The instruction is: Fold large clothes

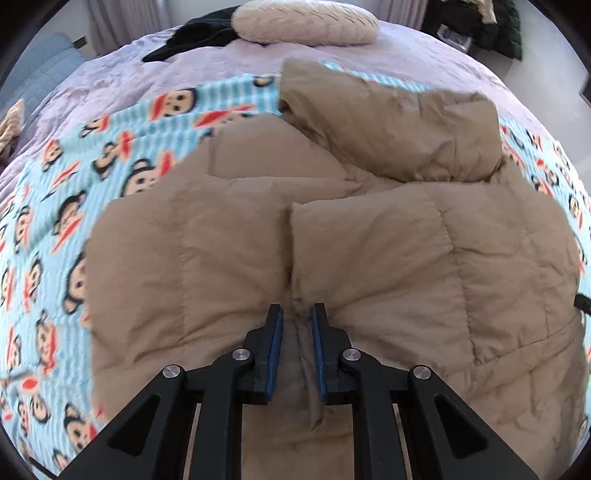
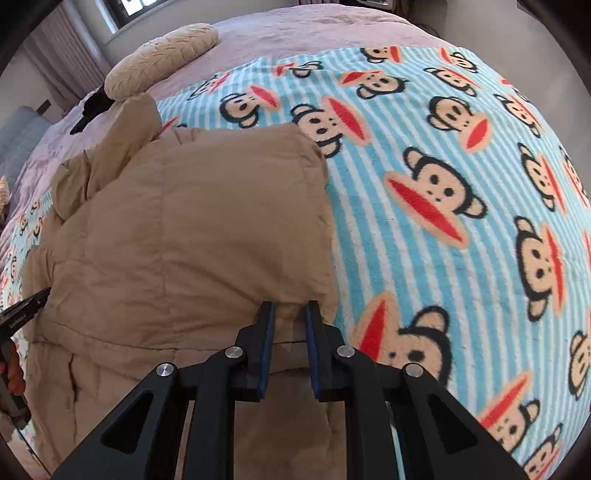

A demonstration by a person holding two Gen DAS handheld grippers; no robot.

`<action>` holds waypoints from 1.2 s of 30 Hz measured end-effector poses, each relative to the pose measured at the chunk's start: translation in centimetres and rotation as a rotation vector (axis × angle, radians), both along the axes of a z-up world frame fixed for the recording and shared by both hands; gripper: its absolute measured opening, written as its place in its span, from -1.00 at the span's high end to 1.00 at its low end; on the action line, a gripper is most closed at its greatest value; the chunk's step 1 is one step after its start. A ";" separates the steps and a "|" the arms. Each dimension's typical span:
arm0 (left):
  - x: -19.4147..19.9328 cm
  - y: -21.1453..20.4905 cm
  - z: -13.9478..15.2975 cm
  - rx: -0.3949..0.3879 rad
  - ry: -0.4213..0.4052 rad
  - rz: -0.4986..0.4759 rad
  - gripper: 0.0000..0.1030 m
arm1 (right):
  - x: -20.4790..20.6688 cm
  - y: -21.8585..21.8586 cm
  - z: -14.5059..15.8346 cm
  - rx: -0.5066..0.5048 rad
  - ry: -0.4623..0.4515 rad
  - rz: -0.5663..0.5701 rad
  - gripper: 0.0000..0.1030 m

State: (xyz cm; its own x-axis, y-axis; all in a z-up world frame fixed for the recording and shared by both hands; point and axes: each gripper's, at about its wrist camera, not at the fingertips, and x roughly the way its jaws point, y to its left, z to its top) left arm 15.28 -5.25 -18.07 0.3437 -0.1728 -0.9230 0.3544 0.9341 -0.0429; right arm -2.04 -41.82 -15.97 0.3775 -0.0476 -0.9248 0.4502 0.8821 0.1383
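The left gripper point(image 1: 297, 314) points forward and down, its two black fingers with blue pads point(image 1: 275, 350) standing a narrow gap apart, puffy tan fabric bunched between them. The right gripper point(image 2: 289, 310) is posed alike (fingers parallel, slightly parted), tan fabric pinched between its blue pads point(image 2: 266, 350) near the tips.

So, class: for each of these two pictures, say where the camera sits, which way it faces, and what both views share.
Left wrist: sits on the left gripper, facing along its fingers across the tan puffer jacket toward the pillow; jaws pinch jacket fabric.
Right wrist: sits on the right gripper, facing the jacket's right edge and the monkey-print blanket; jaws grip the hem; the other gripper shows at far left.
Shared: jacket, blanket, pillow, purple bedspread.
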 end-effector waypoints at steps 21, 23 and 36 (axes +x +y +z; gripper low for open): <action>-6.8 1.6 1.7 0.066 0.033 0.021 0.66 | -6.9 3.4 2.3 0.148 0.031 -0.030 0.59; -7.8 2.2 2.8 0.063 0.036 0.042 0.66 | -7.4 3.6 2.5 0.167 0.037 -0.028 0.59; -16.5 5.3 8.6 0.033 0.015 0.185 -1.00 | -9.5 5.6 5.5 0.259 0.051 0.042 0.04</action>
State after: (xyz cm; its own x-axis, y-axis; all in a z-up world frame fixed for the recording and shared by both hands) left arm -1.23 0.08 -9.50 0.3526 -0.0781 -0.9325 0.1762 0.9842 -0.0158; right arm -11.56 -36.24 -10.42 0.3271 0.2072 -0.9220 0.4265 0.8383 0.3397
